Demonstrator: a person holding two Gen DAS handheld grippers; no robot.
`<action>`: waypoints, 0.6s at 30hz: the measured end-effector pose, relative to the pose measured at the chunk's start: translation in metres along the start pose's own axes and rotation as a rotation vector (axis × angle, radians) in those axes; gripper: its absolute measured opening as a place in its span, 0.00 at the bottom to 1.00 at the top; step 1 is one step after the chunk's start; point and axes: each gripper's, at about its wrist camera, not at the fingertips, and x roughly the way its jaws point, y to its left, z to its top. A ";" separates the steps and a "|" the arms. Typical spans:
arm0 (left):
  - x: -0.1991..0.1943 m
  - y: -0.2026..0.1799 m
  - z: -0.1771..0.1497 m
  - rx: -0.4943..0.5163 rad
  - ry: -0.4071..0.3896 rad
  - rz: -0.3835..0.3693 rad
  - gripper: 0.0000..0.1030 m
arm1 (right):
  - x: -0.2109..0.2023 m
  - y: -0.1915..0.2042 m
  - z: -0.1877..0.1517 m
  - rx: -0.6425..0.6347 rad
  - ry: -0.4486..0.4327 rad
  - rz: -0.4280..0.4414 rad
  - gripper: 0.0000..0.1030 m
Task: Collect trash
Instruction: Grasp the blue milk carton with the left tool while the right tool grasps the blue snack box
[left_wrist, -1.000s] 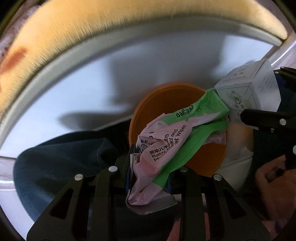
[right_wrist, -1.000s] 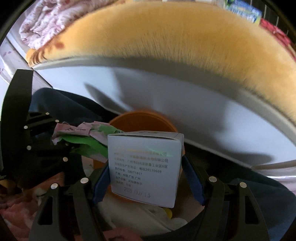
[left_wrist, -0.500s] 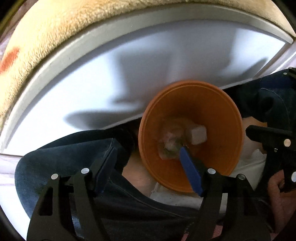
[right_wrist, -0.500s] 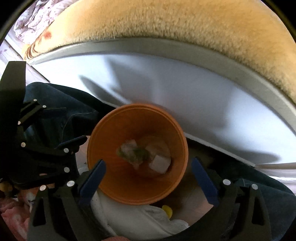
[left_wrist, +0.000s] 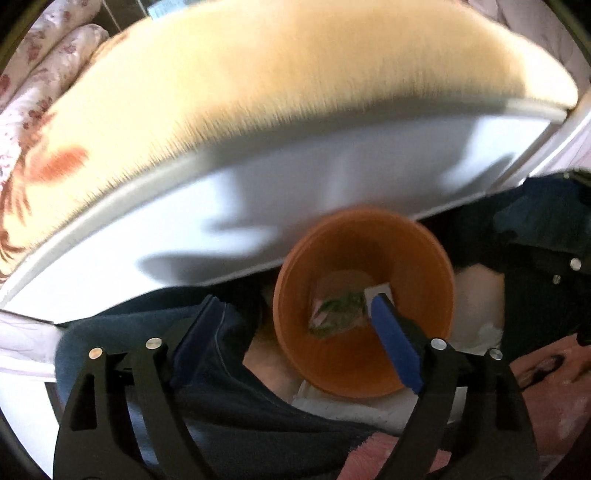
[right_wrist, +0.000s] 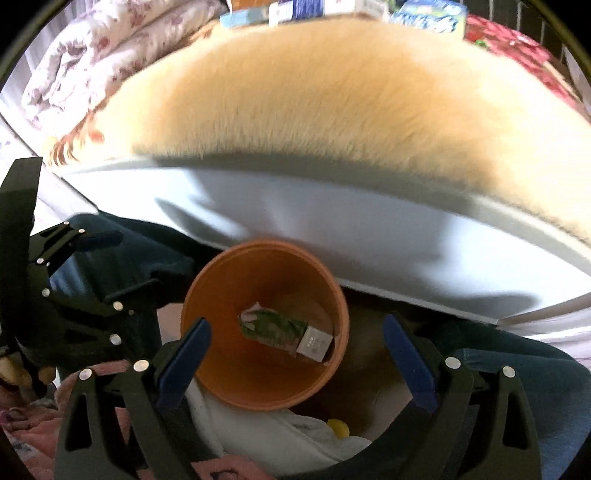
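Observation:
An orange bin stands on the floor against the bed; it also shows in the right wrist view. At its bottom lie a crumpled pink and green wipes wrapper and a small white box; both also show in the left wrist view, the wrapper and the box. My left gripper is open and empty above the bin's left rim. My right gripper is open and empty, held over the bin. The left gripper also shows in the right wrist view.
A white mattress side with a yellow plush blanket rises behind the bin. Blue jeans legs flank the bin, white cloth lies below it. Folded floral quilts and packages lie on the bed.
Both grippers opened and dropped the wrapper and the white box into the orange bin, then pulled back upward so more of the bed shows.

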 end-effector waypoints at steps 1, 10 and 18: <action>-0.007 0.003 0.004 -0.009 -0.020 -0.008 0.80 | -0.011 -0.003 0.000 0.003 -0.019 -0.004 0.90; -0.058 0.010 0.048 -0.076 -0.164 -0.094 0.86 | -0.069 -0.013 0.008 0.010 -0.177 -0.029 0.90; -0.056 0.020 0.129 -0.277 -0.254 -0.408 0.87 | -0.077 -0.015 0.007 0.023 -0.210 -0.020 0.90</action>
